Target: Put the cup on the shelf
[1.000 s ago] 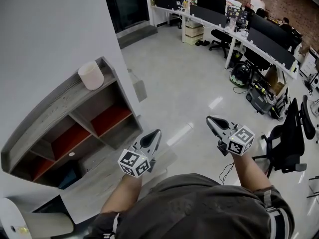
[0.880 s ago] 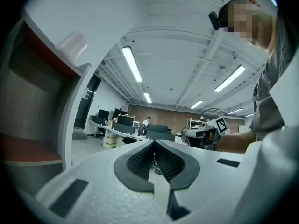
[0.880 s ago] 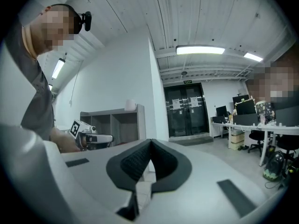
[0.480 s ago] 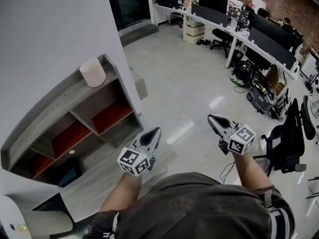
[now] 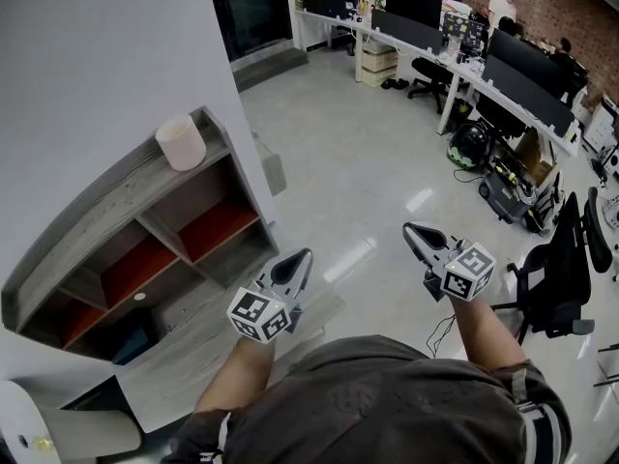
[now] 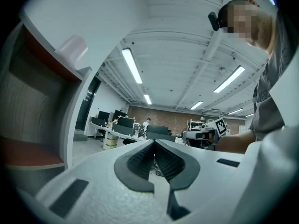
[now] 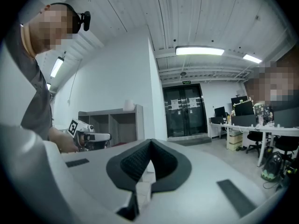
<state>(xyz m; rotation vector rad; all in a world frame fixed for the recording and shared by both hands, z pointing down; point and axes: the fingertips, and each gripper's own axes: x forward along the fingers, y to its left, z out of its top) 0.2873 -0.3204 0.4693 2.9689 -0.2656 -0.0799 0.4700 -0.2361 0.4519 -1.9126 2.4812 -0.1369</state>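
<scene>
Up on the shelf's (image 5: 106,206) top board sits the cup (image 5: 181,143), pale and upright, right by the end of the shelf closest to the dark glass door (image 5: 247,8). It's all alone up there, nothing touching it. The shelf itself is grey wood against a white wall, and its open compartments under the cup have reddish-orange floors.

Off the shelf's open front, over the shiny grey floor (image 5: 368,162), the left hand-held gripper (image 5: 301,257) is held level with its jaws pressed together and nothing between them. It's near the shelf's lower corner but not touching it, and well apart from the cup.

The right hand-held gripper (image 5: 410,230) is farther out from the shelf, on the other side of the left one. Its jaws are also pressed together and empty, and it's level too. Each one shows its marker cube at the back, with the person's forearms behind.

Way beyond the shelf there's a row of desks (image 5: 455,71) with dark monitors, and a black office chair (image 5: 556,278) stands off to the side.
</scene>
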